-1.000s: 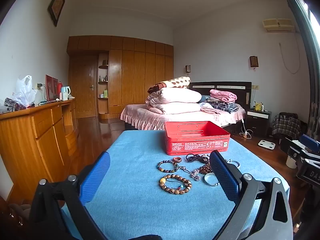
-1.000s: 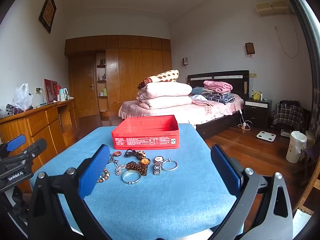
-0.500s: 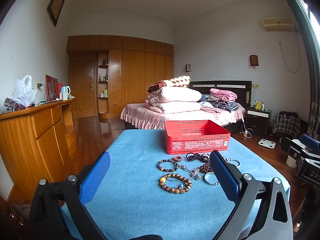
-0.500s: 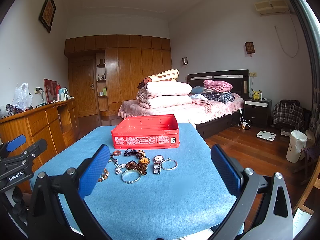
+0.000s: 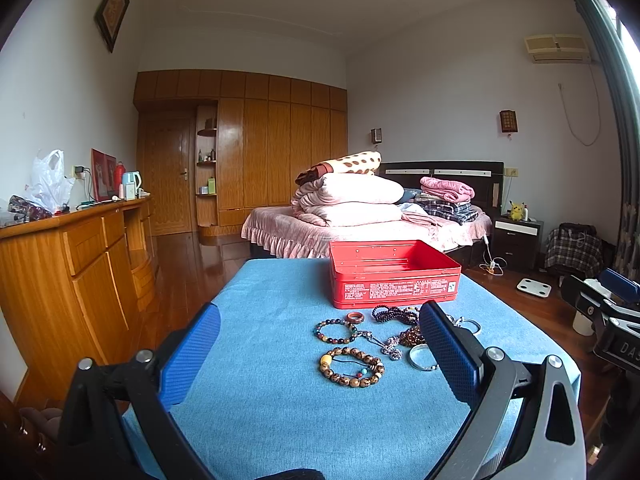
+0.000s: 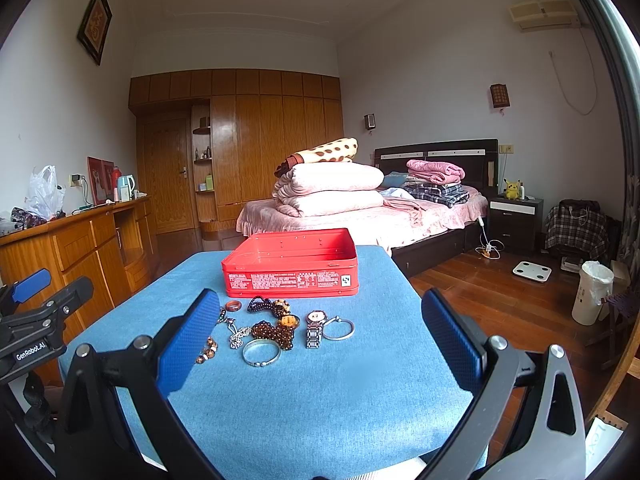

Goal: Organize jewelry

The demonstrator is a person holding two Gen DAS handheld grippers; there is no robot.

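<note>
- Our left gripper (image 5: pixel 320 354) hangs above the near end of the blue cloth-covered table (image 5: pixel 260 420), its blue-padded fingers (image 5: pixel 188 354) spread wide with nothing between them.
- Our right gripper (image 6: pixel 320 334) is just as wide apart and empty, held over the same table from the other side.
- The open red rectangular metal tin (image 5: pixel 394 278) stands at the far end of the table, and the jewelry lies in a loose cluster on the cloth just in front of it.
- The left wrist view shows best the brown wooden bead bracelet with a yellow bead (image 5: pixel 351 366), nearest to us, and the multicoloured bead bracelet (image 5: pixel 335 330) behind it; in the right wrist view the left finger pad hides most of these.
- The right wrist view alone shows clearly the silver metal wristwatch (image 6: pixel 315 328), the thin silver hoop bangle (image 6: pixel 338 328) touching it, and the wide silver bangle (image 6: pixel 262 352) in front.
- Both views show the small reddish-brown ring (image 5: pixel 355 317) near the tin, the dark beaded strand (image 5: pixel 394 313) and a heap of amber-brown beads (image 6: pixel 276 330).
- Each view catches the other gripper at its edge: the right one at the right border of the left view, the left one at the left border of the right view.
</note>
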